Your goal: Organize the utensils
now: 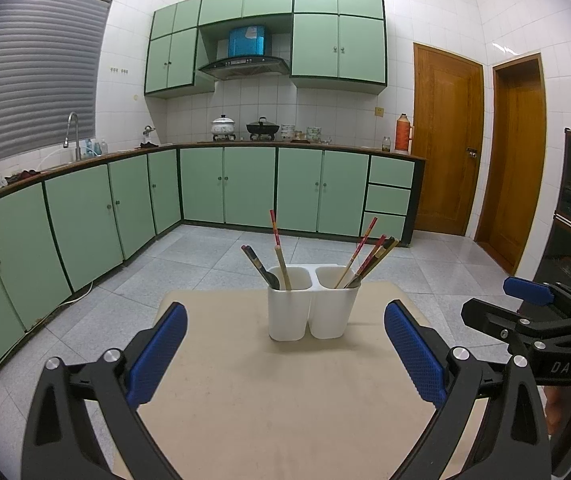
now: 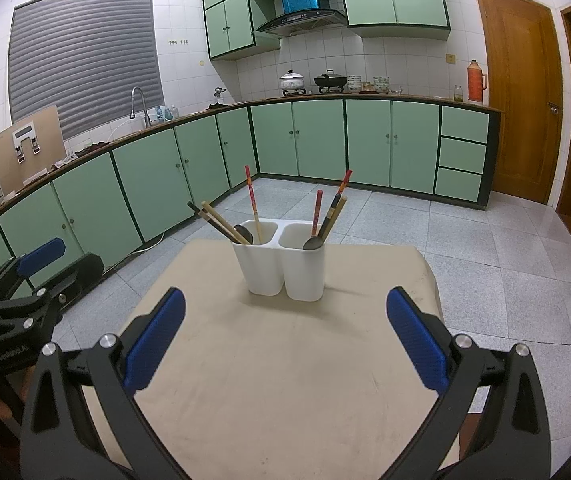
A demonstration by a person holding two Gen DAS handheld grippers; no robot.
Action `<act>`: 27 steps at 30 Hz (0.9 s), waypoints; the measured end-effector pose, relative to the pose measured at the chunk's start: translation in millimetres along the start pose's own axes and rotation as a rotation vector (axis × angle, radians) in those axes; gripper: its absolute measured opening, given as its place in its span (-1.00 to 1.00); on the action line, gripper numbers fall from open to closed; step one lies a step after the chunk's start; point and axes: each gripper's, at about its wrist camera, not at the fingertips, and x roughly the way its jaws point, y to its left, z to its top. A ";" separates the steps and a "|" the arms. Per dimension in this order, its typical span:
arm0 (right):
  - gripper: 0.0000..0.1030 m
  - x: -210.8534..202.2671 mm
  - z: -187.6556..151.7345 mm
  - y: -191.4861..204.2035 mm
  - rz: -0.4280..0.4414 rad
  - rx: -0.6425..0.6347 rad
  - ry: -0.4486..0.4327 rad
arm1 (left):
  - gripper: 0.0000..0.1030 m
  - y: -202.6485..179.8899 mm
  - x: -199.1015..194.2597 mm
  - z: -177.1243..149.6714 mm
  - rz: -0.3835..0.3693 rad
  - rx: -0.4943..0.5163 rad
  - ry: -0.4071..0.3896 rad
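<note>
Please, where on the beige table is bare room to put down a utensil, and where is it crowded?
The beige tabletop is bare between the white two-compartment plastic holder and the open left gripper and open right gripper, also beside the holder. Crowded: both compartments, where chopsticks and spoons lean outward.

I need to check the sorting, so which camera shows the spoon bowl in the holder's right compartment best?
The right wrist view: the spoon bowl shows above the rim of the white holder, in its right compartment. The left wrist view shows the holder and chopsticks, but that spoon is hidden.
</note>
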 end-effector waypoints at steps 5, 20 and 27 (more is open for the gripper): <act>0.90 -0.7 0.6 0.7 -0.001 0.000 0.000 | 0.88 0.1 0.0 0.0 0.000 0.001 0.001; 0.90 -0.7 2.2 0.7 -0.003 -0.006 -0.001 | 0.88 -0.1 -0.4 0.6 0.000 0.001 0.000; 0.90 0.6 2.8 -0.2 -0.006 -0.008 0.003 | 0.88 -0.1 0.1 0.4 0.001 0.001 0.002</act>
